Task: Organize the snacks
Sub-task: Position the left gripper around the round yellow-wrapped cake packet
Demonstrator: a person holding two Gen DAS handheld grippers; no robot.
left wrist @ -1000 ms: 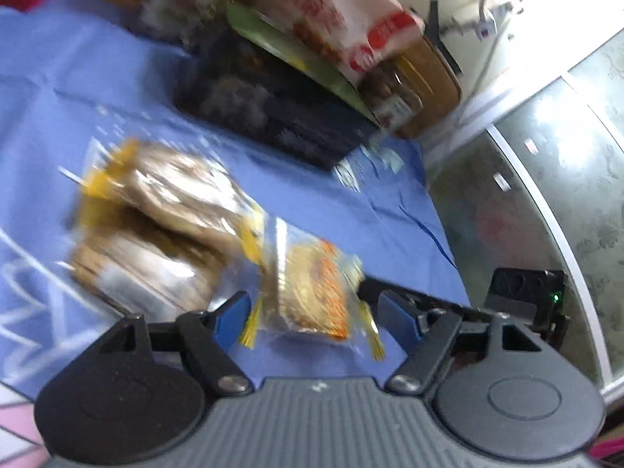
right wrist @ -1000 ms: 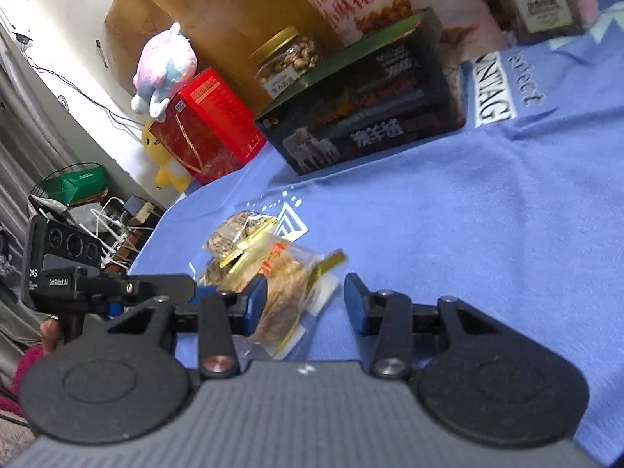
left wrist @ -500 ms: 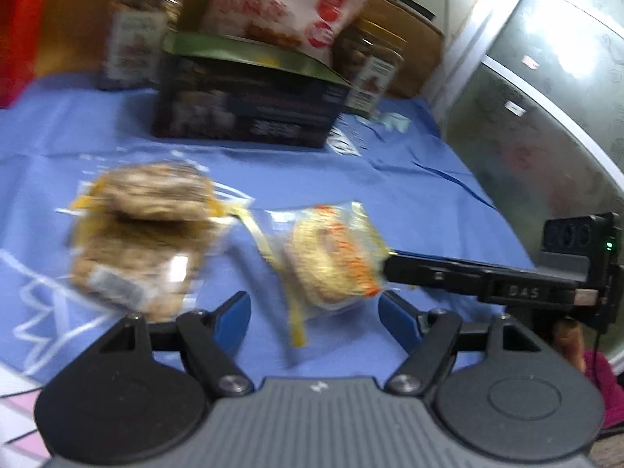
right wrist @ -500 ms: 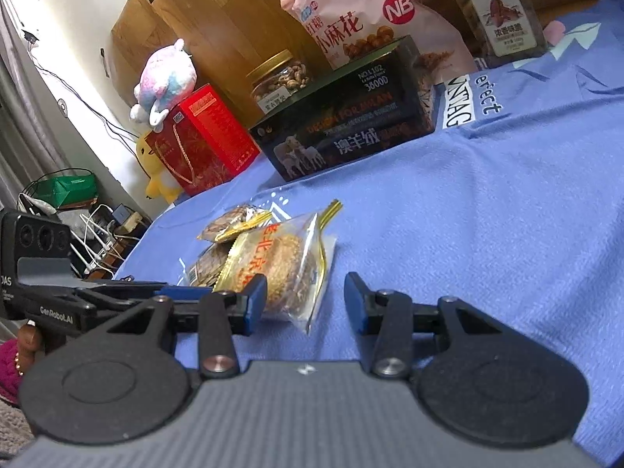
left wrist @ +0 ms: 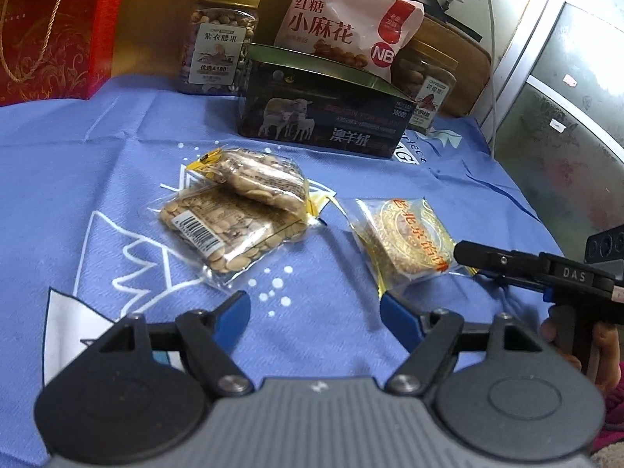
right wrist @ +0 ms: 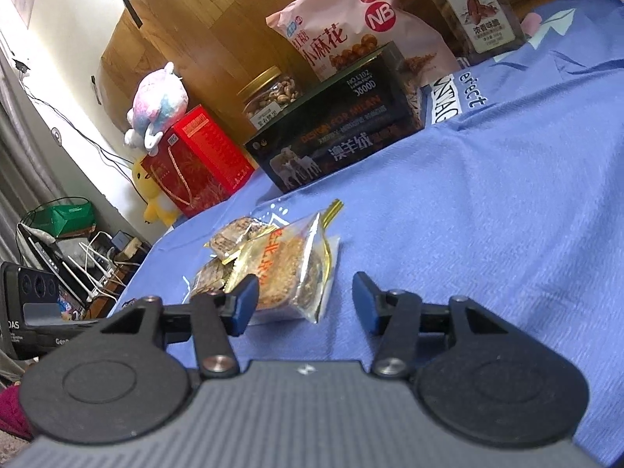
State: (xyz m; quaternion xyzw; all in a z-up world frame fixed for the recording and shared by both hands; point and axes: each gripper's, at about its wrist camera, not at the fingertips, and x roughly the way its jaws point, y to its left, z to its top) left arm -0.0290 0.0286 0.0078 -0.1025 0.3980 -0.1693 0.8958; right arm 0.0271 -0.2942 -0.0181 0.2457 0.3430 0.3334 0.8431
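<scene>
Two clear packs of bean snacks (left wrist: 234, 214) lie stacked on the blue cloth (left wrist: 78, 179), left of a round pastry in a gold-edged wrapper (left wrist: 409, 243). My left gripper (left wrist: 316, 316) is open and empty, low over the cloth in front of both. My right gripper (right wrist: 304, 302) is open and empty; the pastry (right wrist: 292, 269) lies just beyond its left finger, the bean packs (right wrist: 230, 241) behind it. The right gripper's finger (left wrist: 507, 263) shows in the left wrist view, touching the pastry's right edge.
At the back stand a dark box with sheep (left wrist: 323, 117), a pink snack bag (left wrist: 347, 35), two nut jars (left wrist: 218, 50) (left wrist: 427, 82), and a red gift box (left wrist: 50, 27). The cloth's right edge drops off by a glass door (left wrist: 565, 136). Plush toys (right wrist: 156, 105) sit at the far left.
The left gripper pulled back and swung left, so the pastry is now off to its right instead of between its fingers. The right gripper stays beside the pastry.
</scene>
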